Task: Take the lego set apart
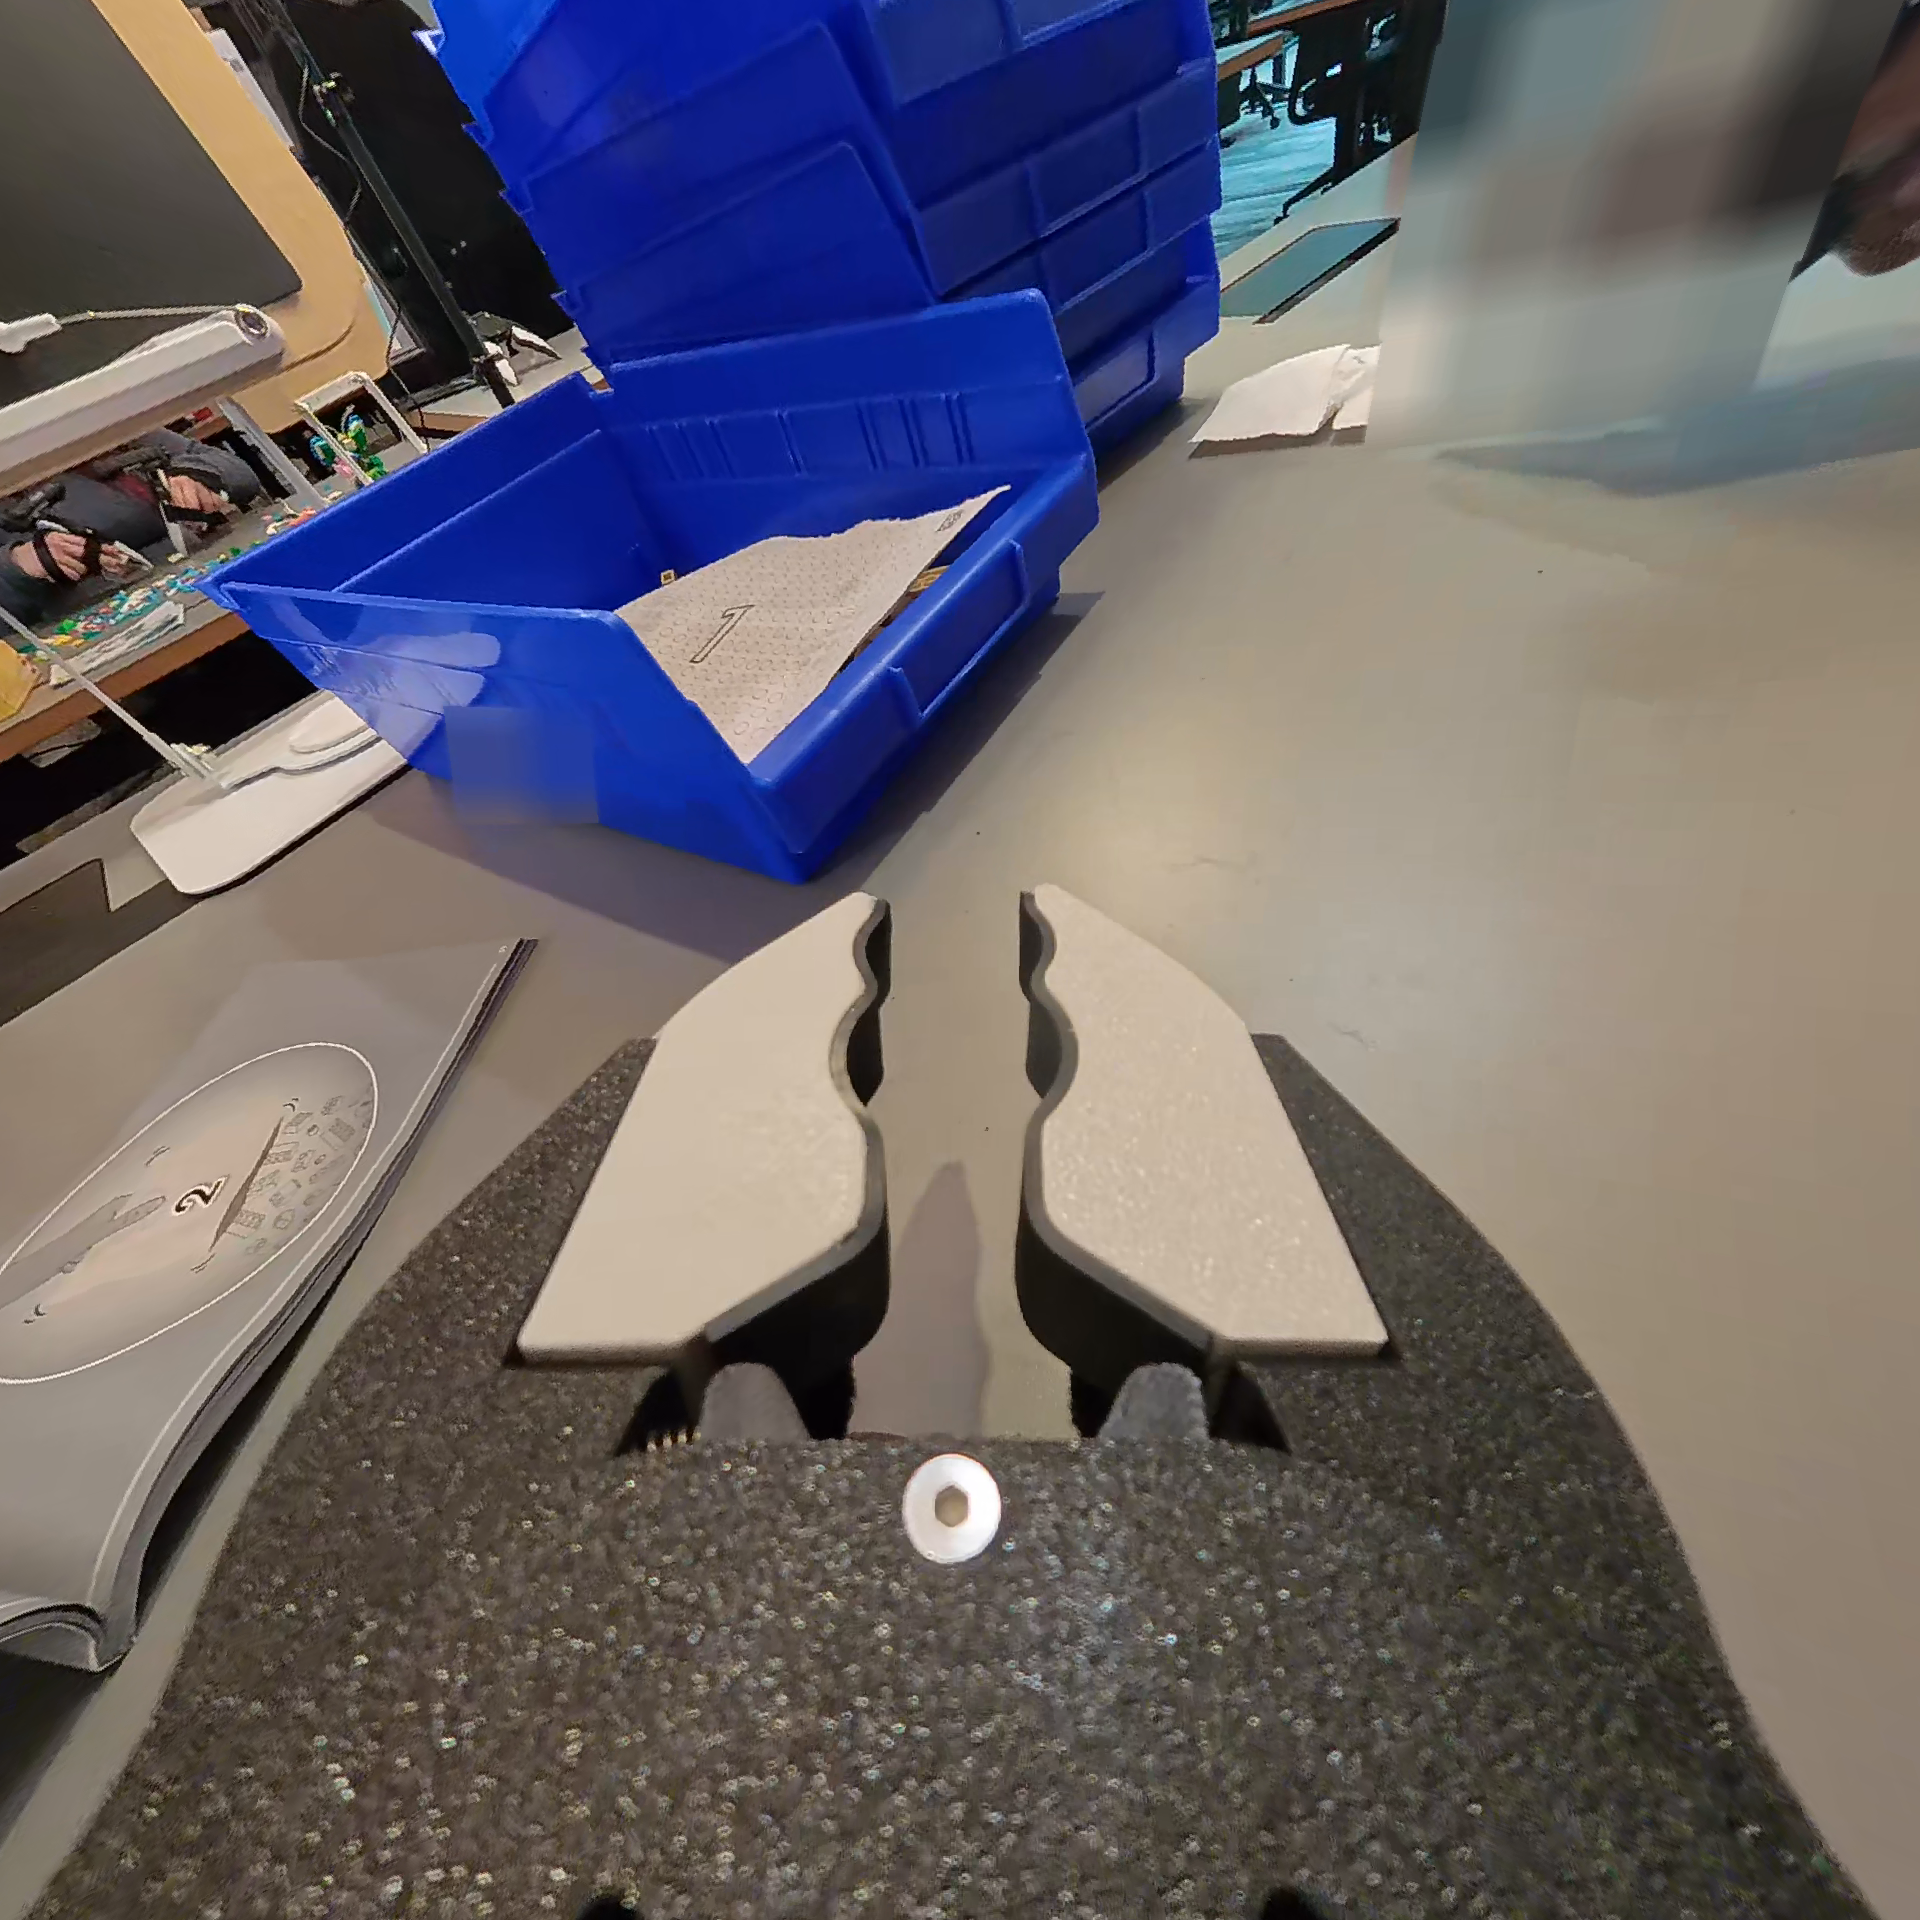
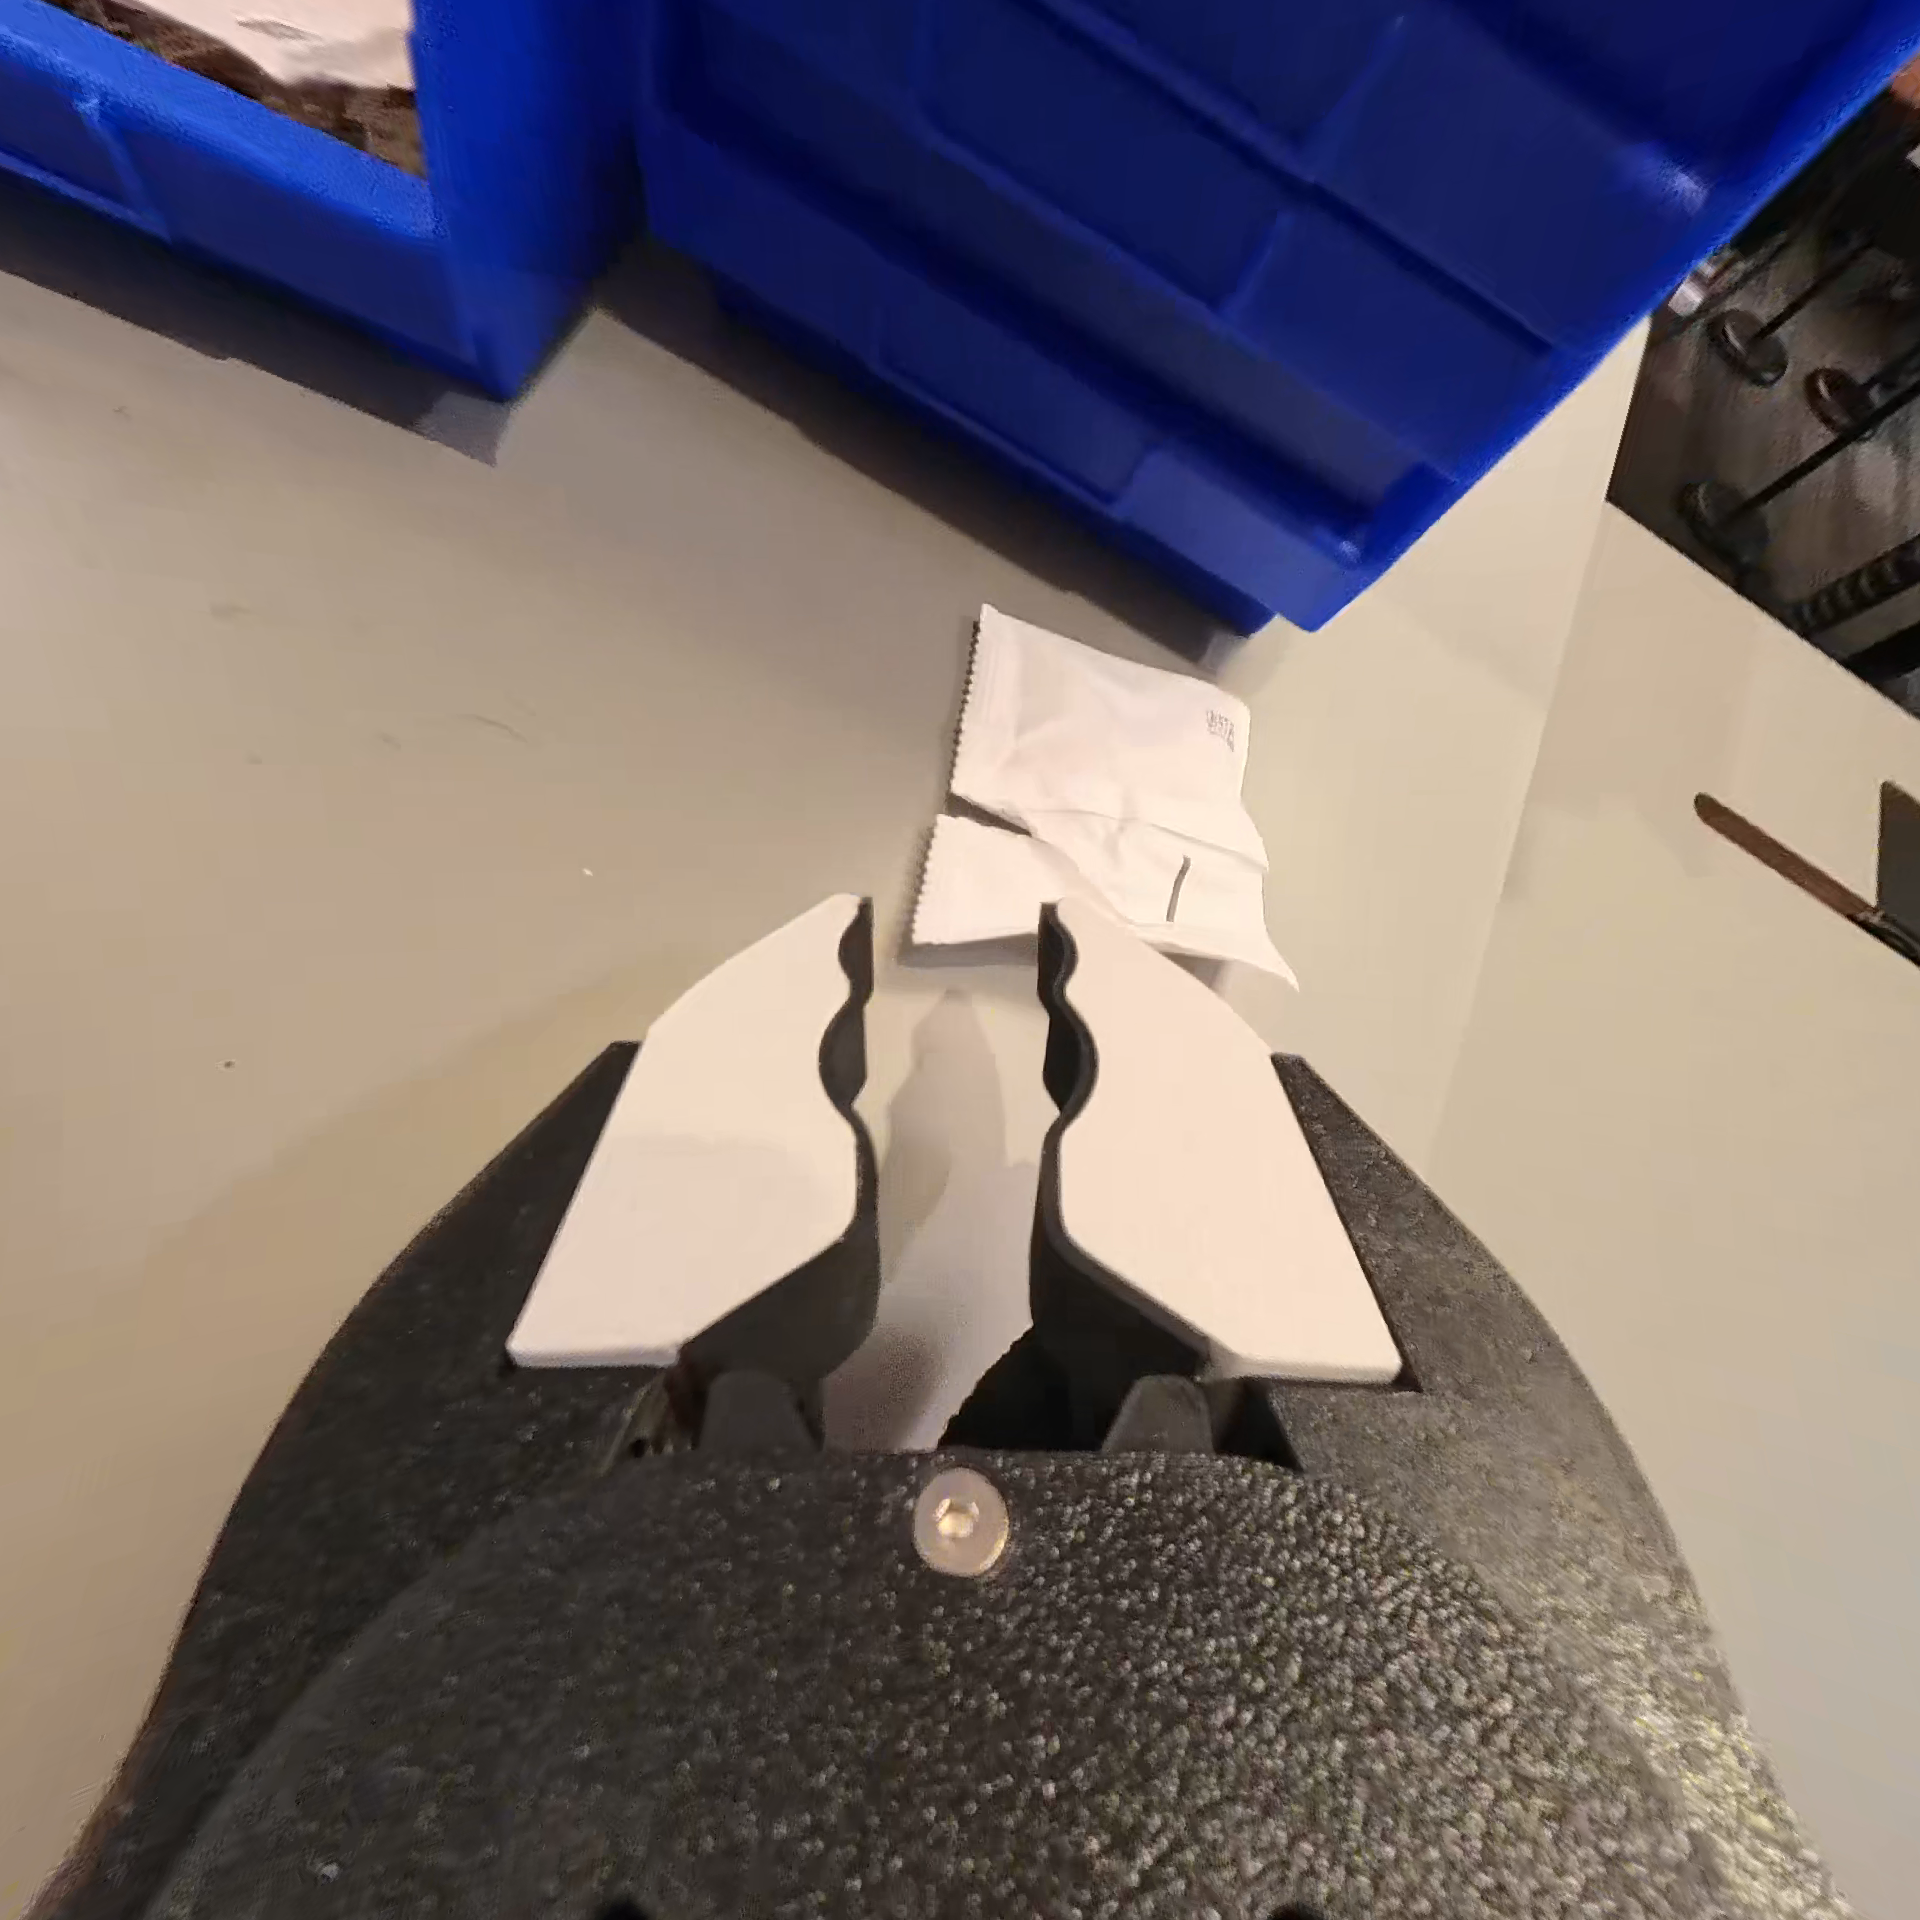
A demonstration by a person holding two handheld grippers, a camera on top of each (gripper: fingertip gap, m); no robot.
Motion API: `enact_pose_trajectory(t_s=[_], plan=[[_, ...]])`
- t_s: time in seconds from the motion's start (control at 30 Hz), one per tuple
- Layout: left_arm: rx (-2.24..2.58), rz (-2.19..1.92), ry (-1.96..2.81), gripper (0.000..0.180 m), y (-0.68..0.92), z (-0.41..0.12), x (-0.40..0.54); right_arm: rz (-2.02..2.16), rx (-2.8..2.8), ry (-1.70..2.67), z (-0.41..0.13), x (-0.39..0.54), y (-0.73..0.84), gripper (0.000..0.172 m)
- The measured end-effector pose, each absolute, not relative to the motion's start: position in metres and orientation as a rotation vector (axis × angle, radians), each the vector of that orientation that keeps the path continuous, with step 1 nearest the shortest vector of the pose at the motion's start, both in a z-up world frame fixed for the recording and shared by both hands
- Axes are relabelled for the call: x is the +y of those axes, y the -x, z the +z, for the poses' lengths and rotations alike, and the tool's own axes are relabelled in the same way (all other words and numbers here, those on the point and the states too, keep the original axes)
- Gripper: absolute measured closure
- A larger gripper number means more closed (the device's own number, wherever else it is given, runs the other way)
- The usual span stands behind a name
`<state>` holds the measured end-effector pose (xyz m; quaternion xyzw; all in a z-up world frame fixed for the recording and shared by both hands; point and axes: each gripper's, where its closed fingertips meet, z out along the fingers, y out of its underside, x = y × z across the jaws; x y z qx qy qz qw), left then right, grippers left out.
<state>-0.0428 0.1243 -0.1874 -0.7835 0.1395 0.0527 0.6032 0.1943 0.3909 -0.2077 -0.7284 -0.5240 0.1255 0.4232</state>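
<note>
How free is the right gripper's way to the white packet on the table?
Probably free: the right gripper is open and empty, the torn white packet lies flat just past its fingertips, and the blue bins stand behind it.

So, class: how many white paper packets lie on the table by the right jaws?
2: one torn packet just past the fingertips, another beyond it, overlapping, near the blue bins.

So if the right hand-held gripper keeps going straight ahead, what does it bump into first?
Probably the torn white paper packet, lying on the table just beyond the open right hand-held gripper. Behind it stand the blue bins.
</note>
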Motion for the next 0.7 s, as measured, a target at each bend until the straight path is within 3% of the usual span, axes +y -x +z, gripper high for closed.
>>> enact_pose_trajectory(t_s=[0.37,0.7], plan=[[0.315,0.114,1.82,0.158,0.044,-0.188,0.124,0.134,-1.353,1.816,-0.218,0.41,-0.193,0.137],[0.337,0.117,1.823,0.157,0.04,-0.19,0.125,-0.435,-1.837,1.152,-0.227,0.451,-0.219,0.123]])
